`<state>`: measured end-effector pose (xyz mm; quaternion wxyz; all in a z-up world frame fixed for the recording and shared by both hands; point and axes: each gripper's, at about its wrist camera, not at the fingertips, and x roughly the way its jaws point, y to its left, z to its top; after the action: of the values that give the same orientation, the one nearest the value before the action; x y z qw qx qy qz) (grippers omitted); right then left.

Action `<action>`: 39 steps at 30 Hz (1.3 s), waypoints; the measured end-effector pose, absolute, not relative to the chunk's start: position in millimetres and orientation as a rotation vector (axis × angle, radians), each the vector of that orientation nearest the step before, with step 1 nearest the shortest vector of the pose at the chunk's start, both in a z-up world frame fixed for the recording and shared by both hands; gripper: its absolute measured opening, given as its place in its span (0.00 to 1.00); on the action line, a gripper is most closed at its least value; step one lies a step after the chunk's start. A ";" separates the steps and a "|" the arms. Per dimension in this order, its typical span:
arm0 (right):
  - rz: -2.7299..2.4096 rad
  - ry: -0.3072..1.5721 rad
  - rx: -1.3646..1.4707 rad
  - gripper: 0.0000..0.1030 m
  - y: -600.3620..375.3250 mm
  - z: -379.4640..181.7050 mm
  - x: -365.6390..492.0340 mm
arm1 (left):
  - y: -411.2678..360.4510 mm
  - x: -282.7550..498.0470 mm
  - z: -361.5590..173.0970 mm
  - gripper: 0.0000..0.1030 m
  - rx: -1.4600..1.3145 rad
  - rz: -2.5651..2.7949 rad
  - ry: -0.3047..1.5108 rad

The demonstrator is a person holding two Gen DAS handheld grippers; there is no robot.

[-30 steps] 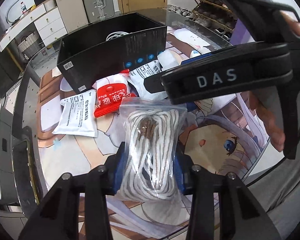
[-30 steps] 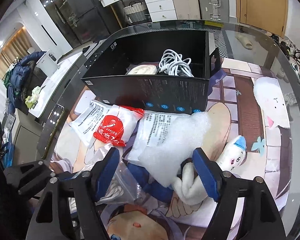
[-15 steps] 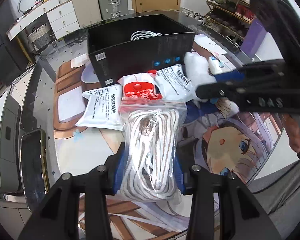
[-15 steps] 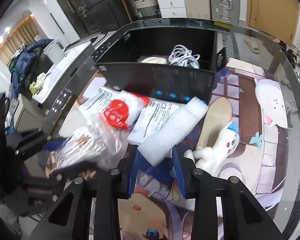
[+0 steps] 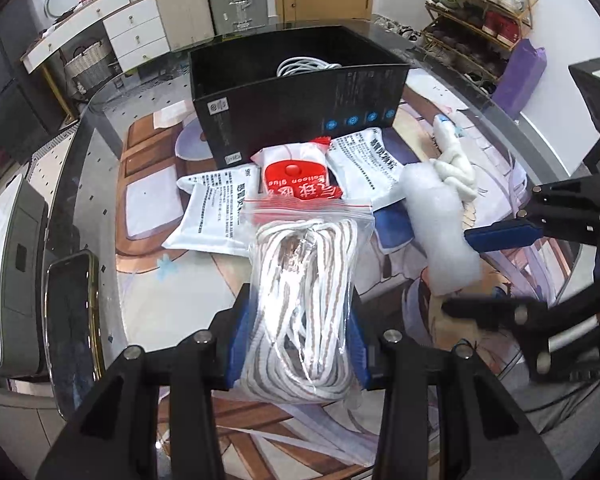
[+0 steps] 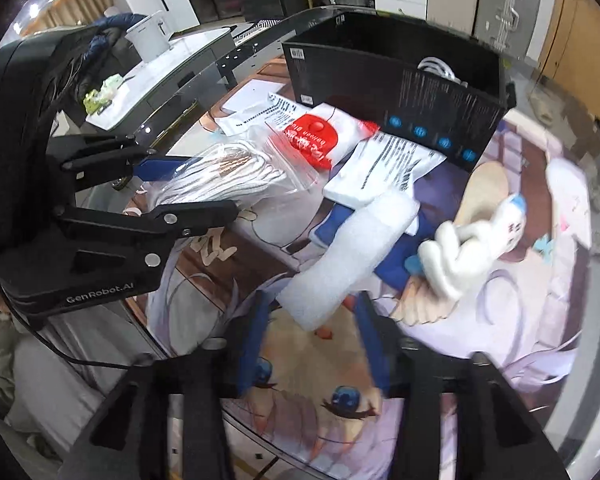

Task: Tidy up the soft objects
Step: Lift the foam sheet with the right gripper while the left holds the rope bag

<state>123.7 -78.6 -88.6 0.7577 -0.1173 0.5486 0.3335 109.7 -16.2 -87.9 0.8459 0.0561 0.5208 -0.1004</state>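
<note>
My left gripper [image 5: 296, 336] is shut on a clear zip bag of white rope [image 5: 304, 300] and holds it above the table; the bag also shows in the right wrist view [image 6: 224, 176]. My right gripper [image 6: 312, 320] is shut on a white foam roll [image 6: 348, 264], which is lifted off the mat; the roll also shows in the left wrist view [image 5: 440, 228]. An open black box [image 5: 300, 108] holding a white cable stands behind. A red and white packet [image 5: 296, 180], white mailer bags [image 5: 212, 216] and a white plush toy [image 6: 476, 248] lie on the mat.
A phone [image 5: 70, 312] lies at the table's left edge. The printed mat [image 6: 540, 300] covers the glass table. Drawers, suitcases and a shoe rack stand beyond the table.
The right gripper closed on the foam roll and lifted it back toward the near edge. The left gripper kept its hold on the rope bag and swung left.
</note>
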 end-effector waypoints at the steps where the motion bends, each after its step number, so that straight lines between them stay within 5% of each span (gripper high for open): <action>1: 0.723 1.194 -0.247 0.53 -79.3 -88.6 124.7 | -16.4 110.1 -88.2 0.40 0.113 -0.212 1.101; 6: 0.667 1.175 -0.158 0.63 -84.9 -85.8 140.5 | -16.3 111.0 -87.0 0.40 0.107 -0.212 1.096; 14: 0.614 1.181 -0.166 0.63 -78.9 -94.7 154.7 | -16.6 111.8 -85.9 0.40 0.105 -0.207 1.088; 21: 0.603 1.177 -0.193 0.41 -70.4 -98.1 152.0 | -16.9 112.0 -86.2 0.40 0.111 -0.199 1.086; 25: 0.614 1.160 -0.220 0.21 -70.2 -92.5 146.9 | -15.6 112.0 -82.3 0.40 0.101 -0.197 1.076; 39: 0.628 1.109 -0.211 0.21 -80.2 -72.0 137.8 | -18.5 109.2 -71.0 0.40 0.096 -0.203 1.041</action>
<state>137.8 -80.2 -72.0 0.7985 -0.0981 0.5169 0.2926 109.2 -18.5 -71.0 0.8615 0.0460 0.4962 -0.0969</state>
